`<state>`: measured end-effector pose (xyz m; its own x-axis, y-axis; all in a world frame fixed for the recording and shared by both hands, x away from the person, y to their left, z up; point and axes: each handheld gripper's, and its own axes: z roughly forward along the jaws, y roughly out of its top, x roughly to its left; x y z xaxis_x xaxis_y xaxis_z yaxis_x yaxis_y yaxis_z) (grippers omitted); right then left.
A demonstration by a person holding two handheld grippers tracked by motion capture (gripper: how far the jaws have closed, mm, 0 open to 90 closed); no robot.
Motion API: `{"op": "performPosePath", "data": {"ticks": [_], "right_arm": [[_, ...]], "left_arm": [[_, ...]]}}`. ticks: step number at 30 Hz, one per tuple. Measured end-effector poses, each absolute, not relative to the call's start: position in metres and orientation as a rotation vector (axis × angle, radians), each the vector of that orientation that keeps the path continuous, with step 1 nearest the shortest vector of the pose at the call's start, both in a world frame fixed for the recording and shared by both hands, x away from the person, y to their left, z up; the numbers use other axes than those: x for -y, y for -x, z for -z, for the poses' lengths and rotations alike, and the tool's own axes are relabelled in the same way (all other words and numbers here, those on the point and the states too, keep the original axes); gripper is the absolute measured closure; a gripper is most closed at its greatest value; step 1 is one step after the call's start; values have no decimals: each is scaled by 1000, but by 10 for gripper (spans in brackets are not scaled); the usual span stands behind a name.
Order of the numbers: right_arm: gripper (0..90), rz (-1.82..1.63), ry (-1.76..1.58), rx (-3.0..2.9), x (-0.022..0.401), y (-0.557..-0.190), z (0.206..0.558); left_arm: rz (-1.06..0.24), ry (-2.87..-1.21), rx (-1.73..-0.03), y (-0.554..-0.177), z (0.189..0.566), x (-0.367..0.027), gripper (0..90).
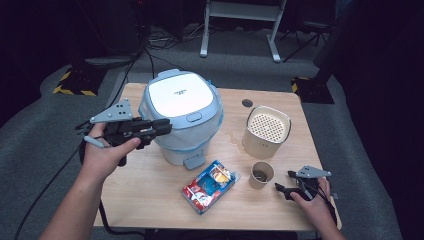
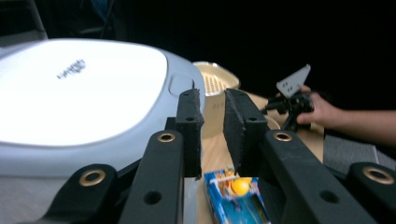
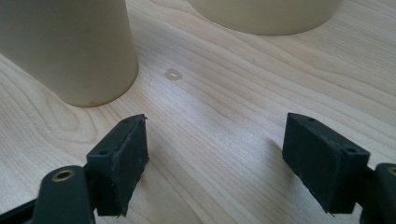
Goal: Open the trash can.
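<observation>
Two grippers out. Left gripper (image 1: 165, 126) beside bin (image 1: 181, 115) lid, jaws nearly closed, empty; snack packet (image 1: 210, 185) below-right. Right gripper (image 1: 281, 188) resting, jaws apart, empty, paper cup (image 1: 261, 175) just ahead-left. Advice: approach lid button squarely, press gently.

Lab: hazard-taped stands (image 1: 75, 82) ring a lone table (image 1: 150, 200).

Light: my table (image 1: 150, 195) was brightly lit from above, the room beyond dark.
Glare: the bin lid (image 2: 79, 88) washed out white.
Blur: soft on my left gripper view's near edges.
</observation>
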<state>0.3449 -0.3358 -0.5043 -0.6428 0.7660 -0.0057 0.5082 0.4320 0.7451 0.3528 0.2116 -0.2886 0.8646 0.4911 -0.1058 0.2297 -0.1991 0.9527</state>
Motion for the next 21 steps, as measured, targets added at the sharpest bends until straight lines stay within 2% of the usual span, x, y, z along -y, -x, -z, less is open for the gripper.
{"op": "performPosePath", "data": {"ticks": [10, 21], "right_arm": [[222, -1045, -1091, -2346, 336, -345, 504], [222, -1045, -1090, -2346, 336, -345, 504]], "left_arm": [[-293, -1742, -587, -367, 284, -208, 896], [-310, -1834, -593, -381, 287, -181, 900]]}}
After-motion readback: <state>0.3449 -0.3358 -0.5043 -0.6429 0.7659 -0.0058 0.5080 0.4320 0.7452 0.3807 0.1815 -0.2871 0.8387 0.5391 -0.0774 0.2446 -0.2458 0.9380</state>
